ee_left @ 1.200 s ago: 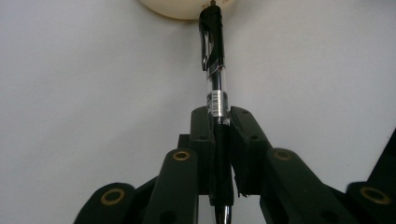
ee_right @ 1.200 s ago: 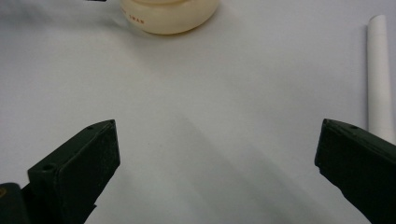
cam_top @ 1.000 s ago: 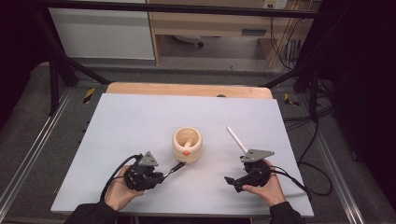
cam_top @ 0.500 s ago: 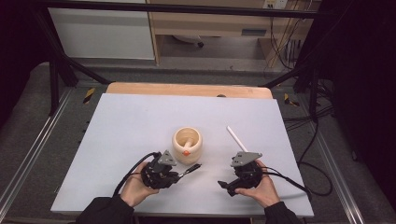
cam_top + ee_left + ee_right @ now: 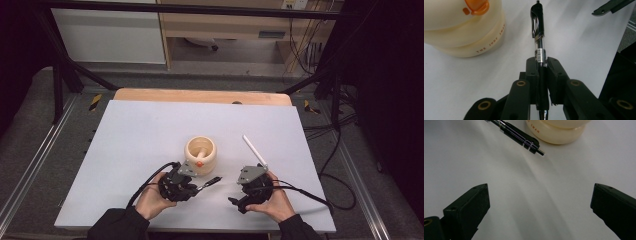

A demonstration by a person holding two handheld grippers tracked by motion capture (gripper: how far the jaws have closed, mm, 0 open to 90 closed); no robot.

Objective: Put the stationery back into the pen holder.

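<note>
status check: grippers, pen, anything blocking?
Left gripper shut on black pen, beside cream holder. Right gripper open, empty. White pen lies apart, nothing blocking.

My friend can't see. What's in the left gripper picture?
The left gripper pinches a black pen between its two black fingers, pointing away over a white table. A cream-coloured pot with an orange mark stands at the upper left.

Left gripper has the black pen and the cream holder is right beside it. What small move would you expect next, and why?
Probably lift and tip the pen upright toward the holder. The left gripper is shut on its barrel, the pen lies nearly level beside the holder's wall, and the right gripper is open, holding nothing.
</note>
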